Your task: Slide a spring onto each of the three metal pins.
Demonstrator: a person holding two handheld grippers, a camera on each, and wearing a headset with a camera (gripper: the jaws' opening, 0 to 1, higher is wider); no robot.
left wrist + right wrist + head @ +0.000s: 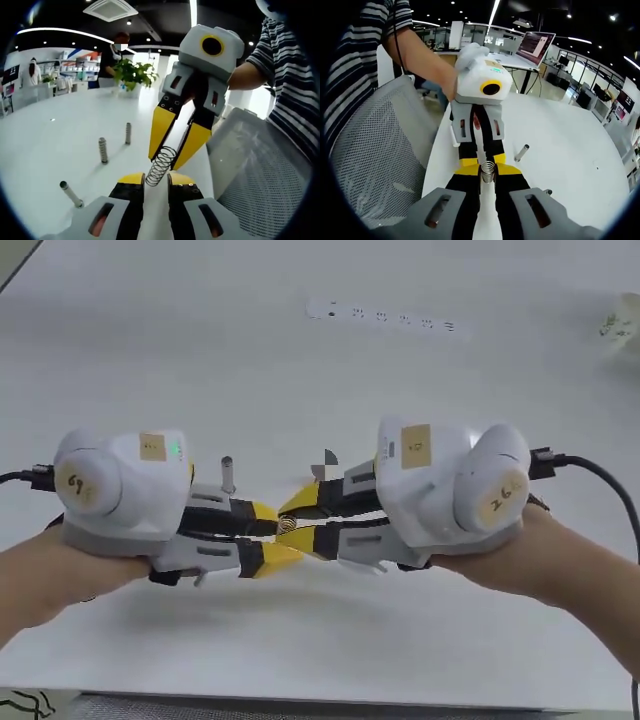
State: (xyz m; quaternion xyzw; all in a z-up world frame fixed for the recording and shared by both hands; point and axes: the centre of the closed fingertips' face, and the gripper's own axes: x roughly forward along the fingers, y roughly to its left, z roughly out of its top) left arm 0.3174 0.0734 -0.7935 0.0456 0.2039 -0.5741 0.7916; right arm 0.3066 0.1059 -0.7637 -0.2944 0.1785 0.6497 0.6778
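My two grippers meet tip to tip over the white table [330,370]. A small metal spring [287,527] bridges them. The right gripper [305,520] is shut on the spring's far end [161,166], and its fingertips fit snugly around the coils [487,172]. The left gripper [156,179] stands slightly open around the near end, with a gap beside the coil. Two upright pins [129,133] [103,149] carry springs. A third pin [71,194] is bare. Pins stand just behind the grippers [228,473].
A white power strip [380,315] lies at the table's far side. A grey mesh chair [375,150] stands beside the table, close to the striped sleeve [285,75]. The table's front edge [300,702] runs just below the hands.
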